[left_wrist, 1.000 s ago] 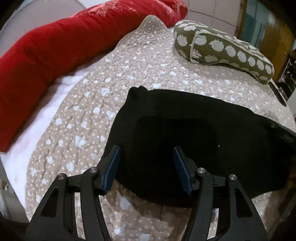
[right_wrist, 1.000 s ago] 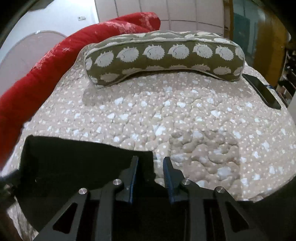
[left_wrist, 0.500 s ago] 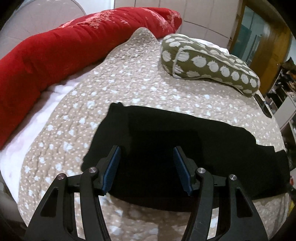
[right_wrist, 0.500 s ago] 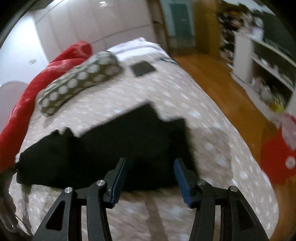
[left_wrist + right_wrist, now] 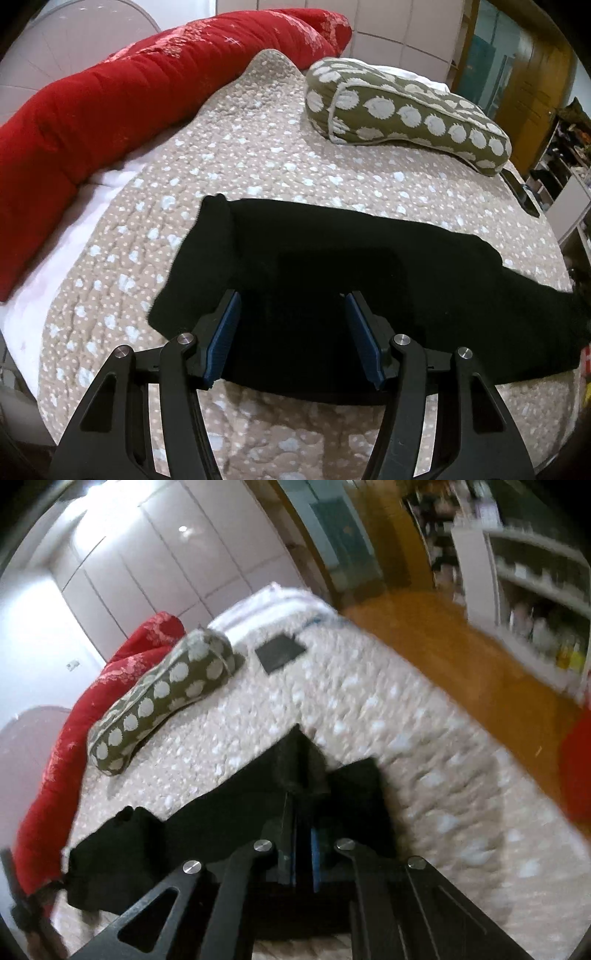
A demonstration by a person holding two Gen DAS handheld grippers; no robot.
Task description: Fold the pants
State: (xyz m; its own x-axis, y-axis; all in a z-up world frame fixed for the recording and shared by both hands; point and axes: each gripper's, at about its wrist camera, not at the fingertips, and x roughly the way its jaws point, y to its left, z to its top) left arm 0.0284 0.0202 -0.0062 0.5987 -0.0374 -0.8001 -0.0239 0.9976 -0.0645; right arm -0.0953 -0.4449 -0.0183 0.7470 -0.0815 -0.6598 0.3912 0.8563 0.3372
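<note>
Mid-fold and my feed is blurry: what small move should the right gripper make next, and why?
Probably lift the right gripper and carry the pinched end of the pants toward the other end. Its jaws look shut on black cloth, while the pants lie stretched long across the quilt and the left gripper hangs open above them.

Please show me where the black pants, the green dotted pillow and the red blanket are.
black pants (image 5: 369, 258), left wrist view, middle of the cloth.
green dotted pillow (image 5: 406, 110), left wrist view, upper side.
red blanket (image 5: 129, 92), left wrist view, middle of its roll.
</note>
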